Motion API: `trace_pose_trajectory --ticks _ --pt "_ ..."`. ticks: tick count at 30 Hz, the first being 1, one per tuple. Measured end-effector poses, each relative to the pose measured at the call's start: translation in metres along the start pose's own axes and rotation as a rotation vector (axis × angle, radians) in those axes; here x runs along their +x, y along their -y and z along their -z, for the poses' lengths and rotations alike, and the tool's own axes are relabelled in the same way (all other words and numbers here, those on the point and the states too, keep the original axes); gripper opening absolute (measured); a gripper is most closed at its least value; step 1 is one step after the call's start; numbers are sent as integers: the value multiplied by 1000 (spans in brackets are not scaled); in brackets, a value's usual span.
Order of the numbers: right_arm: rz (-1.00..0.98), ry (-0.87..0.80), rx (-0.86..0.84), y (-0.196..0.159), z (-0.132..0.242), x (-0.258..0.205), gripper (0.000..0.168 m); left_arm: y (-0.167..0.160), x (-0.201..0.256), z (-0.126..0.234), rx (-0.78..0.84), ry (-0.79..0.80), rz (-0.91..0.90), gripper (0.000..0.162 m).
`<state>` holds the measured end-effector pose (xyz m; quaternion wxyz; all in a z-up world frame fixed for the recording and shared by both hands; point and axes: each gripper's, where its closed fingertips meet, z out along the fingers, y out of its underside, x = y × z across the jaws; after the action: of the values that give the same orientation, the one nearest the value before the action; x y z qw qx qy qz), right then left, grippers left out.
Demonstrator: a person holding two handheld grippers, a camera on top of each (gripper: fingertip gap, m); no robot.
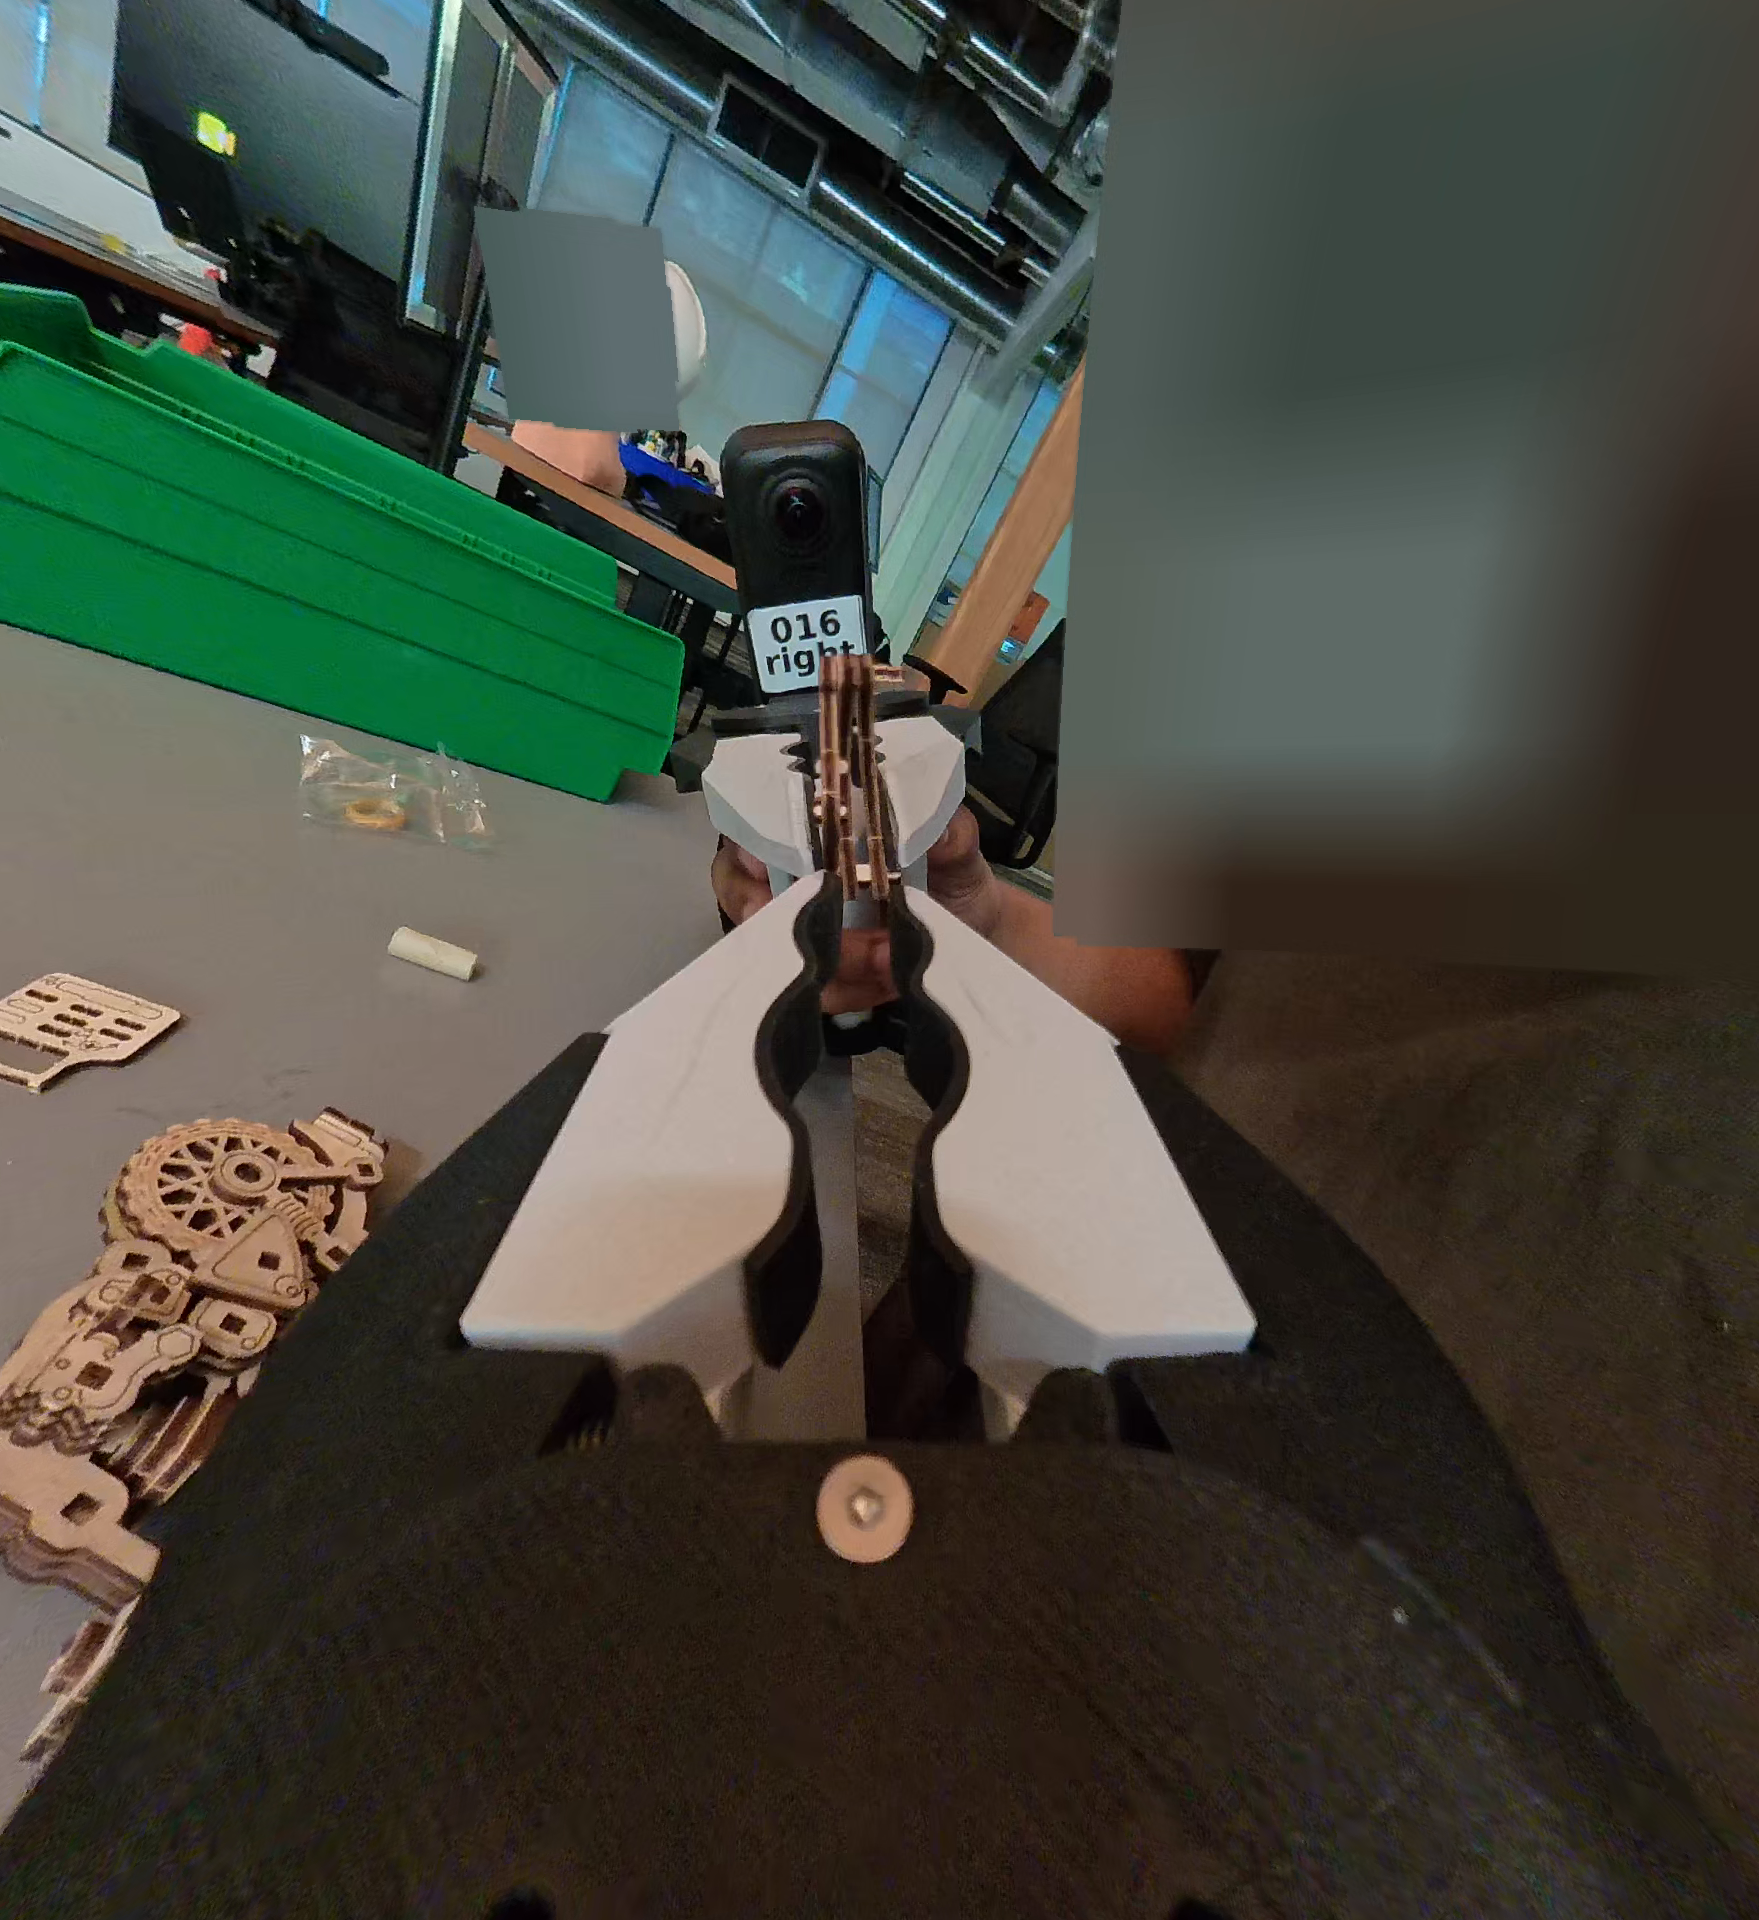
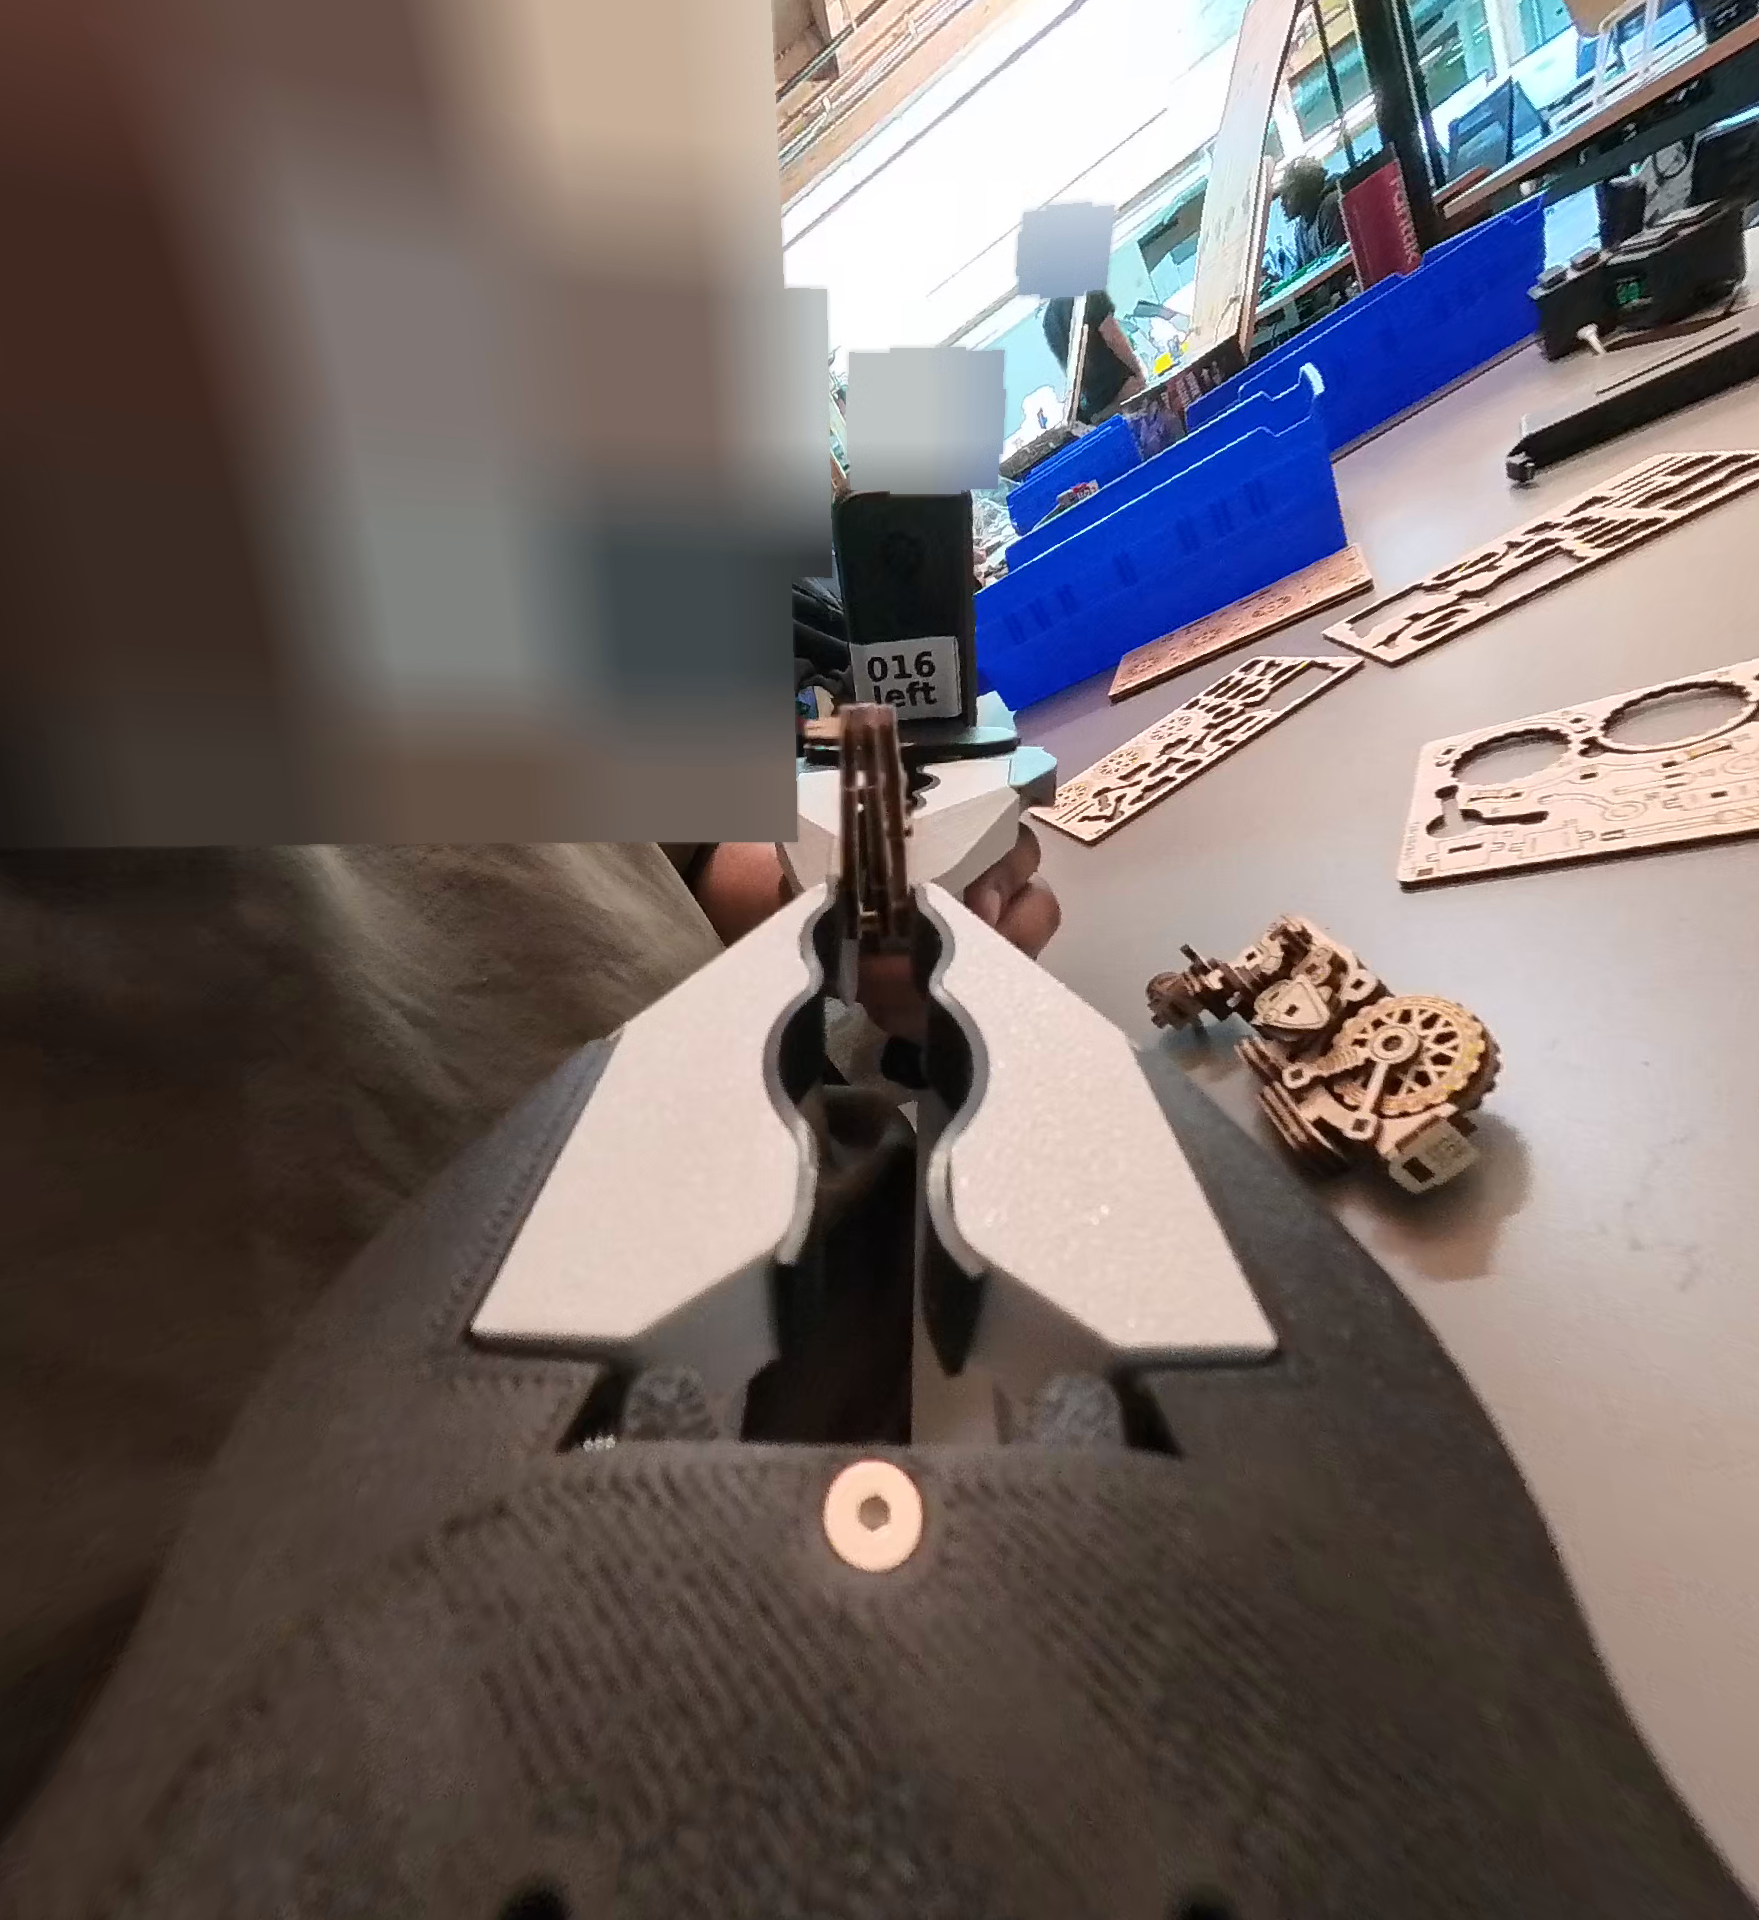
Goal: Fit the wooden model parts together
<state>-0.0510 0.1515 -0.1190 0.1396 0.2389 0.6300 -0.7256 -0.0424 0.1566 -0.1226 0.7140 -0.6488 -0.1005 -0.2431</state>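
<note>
A small layered wooden part (image 1: 851, 769) is held edge-on in the air between both grippers, which face each other tip to tip. My left gripper (image 1: 862, 902) is shut on its near end. In the right wrist view my right gripper (image 2: 870, 920) is shut on the same part (image 2: 870, 821). The white fingers (image 1: 750, 805) of the right gripper show beyond the part in the left wrist view. A partly built wooden model with a spoked wheel (image 1: 200, 1278) lies on the grey table to the left, also shown in the right wrist view (image 2: 1342, 1060).
Punched wooden sheets (image 2: 1623, 769) (image 2: 1197, 738) lie on the table by blue bins (image 2: 1166, 551). A sheet scrap (image 1: 54, 1023), a small white cylinder (image 1: 431, 953) and a clear bag (image 1: 392, 790) lie before green bins (image 1: 283, 540). The person's torso is close behind the grippers. Only a small space, under 4 cm, lies between the two pairs of fingers.
</note>
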Motion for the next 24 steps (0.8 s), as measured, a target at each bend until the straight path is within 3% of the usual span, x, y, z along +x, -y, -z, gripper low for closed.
trace_pose_trajectory --ticks 7,24 --pt "29 -18 3 2 2 1 11 1 -2 -2 19 22 70 4" --pt "57 -57 0 1 -2 4 11 0 -7 0 17 53 52 8"
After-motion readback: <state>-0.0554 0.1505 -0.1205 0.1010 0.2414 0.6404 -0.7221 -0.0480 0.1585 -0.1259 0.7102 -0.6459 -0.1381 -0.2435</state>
